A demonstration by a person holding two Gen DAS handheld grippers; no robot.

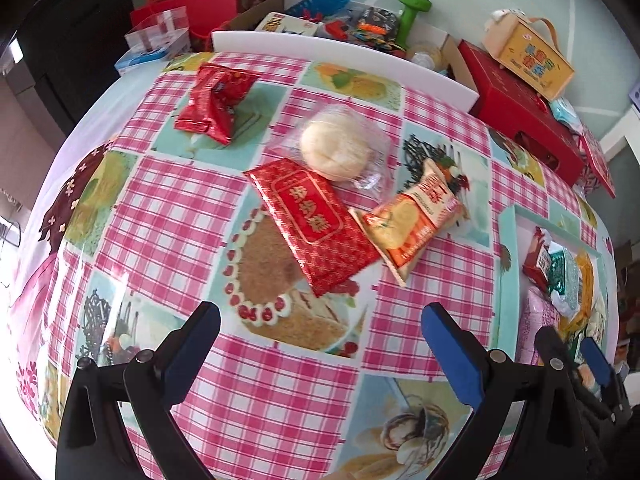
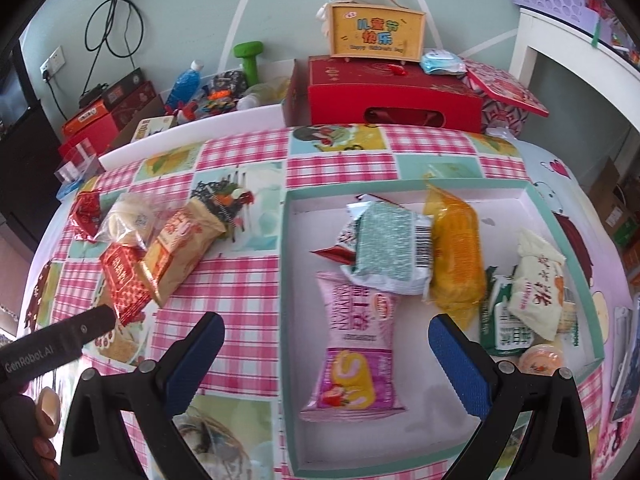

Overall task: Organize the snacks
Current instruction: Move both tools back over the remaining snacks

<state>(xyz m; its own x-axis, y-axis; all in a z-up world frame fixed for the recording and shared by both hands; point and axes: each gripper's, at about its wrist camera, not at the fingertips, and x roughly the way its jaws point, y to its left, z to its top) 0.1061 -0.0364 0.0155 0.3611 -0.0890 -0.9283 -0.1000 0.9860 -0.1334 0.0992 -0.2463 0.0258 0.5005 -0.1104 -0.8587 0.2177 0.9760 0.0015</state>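
While both grippers hover with fingers spread, the left gripper could snag the overlapping biscuit pack when pinching the red packet.

Bare tablecloth lying open btwn left gripper & red packet at 12; tray wall blocking at 3.

Home: gingham tablecloth, gift boxes

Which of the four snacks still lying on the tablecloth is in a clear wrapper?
The round pale bun. Its wrapper is transparent, while the crumpled red packet, the flat red packet and the orange biscuit packet are printed and opaque.
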